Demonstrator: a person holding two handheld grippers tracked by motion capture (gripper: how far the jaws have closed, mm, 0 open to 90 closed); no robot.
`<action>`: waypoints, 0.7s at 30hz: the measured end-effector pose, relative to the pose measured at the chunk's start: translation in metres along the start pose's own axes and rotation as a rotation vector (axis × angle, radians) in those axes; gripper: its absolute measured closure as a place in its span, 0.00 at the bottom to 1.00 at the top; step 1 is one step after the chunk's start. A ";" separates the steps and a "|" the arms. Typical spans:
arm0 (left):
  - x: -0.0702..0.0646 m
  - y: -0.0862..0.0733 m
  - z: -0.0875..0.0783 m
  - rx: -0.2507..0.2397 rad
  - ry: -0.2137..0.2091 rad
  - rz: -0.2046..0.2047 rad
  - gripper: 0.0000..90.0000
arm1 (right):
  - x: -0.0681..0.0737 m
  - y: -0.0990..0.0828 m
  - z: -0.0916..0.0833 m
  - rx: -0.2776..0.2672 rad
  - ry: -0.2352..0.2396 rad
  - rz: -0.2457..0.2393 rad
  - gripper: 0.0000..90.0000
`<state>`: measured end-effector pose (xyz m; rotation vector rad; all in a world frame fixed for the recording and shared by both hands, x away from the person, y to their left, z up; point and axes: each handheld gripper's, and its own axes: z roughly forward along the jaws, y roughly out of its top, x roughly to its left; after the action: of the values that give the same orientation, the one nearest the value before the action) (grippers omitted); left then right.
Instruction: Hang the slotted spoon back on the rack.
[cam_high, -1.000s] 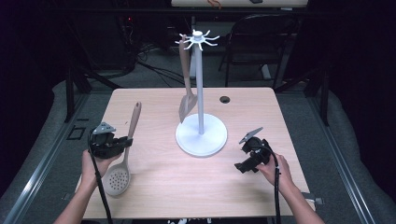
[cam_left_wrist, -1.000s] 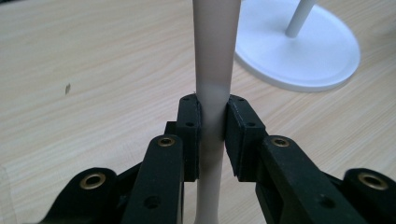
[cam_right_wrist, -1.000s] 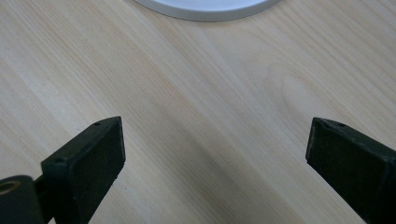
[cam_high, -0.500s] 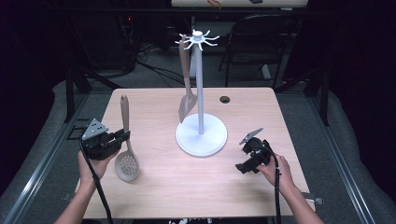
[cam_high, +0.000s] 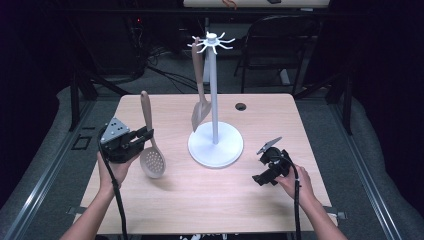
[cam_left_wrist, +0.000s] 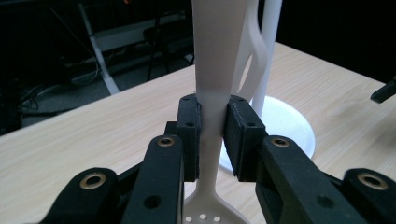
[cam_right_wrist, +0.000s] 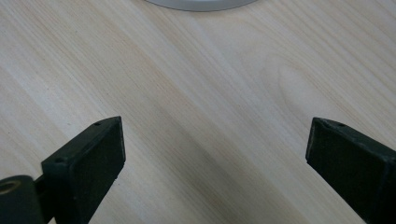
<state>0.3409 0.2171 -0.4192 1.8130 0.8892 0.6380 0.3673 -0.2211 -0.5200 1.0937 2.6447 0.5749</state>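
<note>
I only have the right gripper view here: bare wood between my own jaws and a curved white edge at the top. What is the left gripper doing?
Observer: The left gripper is shut on a slotted spoon, clamped at its handle.
Operator: How is the spoon oriented?
Observer: Upright, perforated bowl down, just off the table.
Operator: And that white edge?
Observer: It is the base of the utensil stand; a spatula hangs from one hook.

Table (cam_high: 210, 195) — hanging spatula (cam_high: 200, 107) — chair (cam_high: 272, 47)
</note>
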 end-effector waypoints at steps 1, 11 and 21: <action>-0.002 0.002 0.002 -0.007 -0.002 0.003 0.85 | 0.000 0.000 0.000 0.000 0.000 -0.001 0.05; -0.022 0.029 0.017 -0.033 -0.040 0.034 0.85 | -0.001 -0.002 -0.002 0.006 -0.012 -0.001 0.05; -0.039 0.060 0.034 -0.066 -0.069 0.062 0.85 | -0.001 -0.002 -0.001 0.004 -0.009 -0.005 0.05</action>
<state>0.3608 0.1525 -0.3781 1.7982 0.7607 0.6325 0.3665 -0.2228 -0.5198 1.0878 2.6410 0.5632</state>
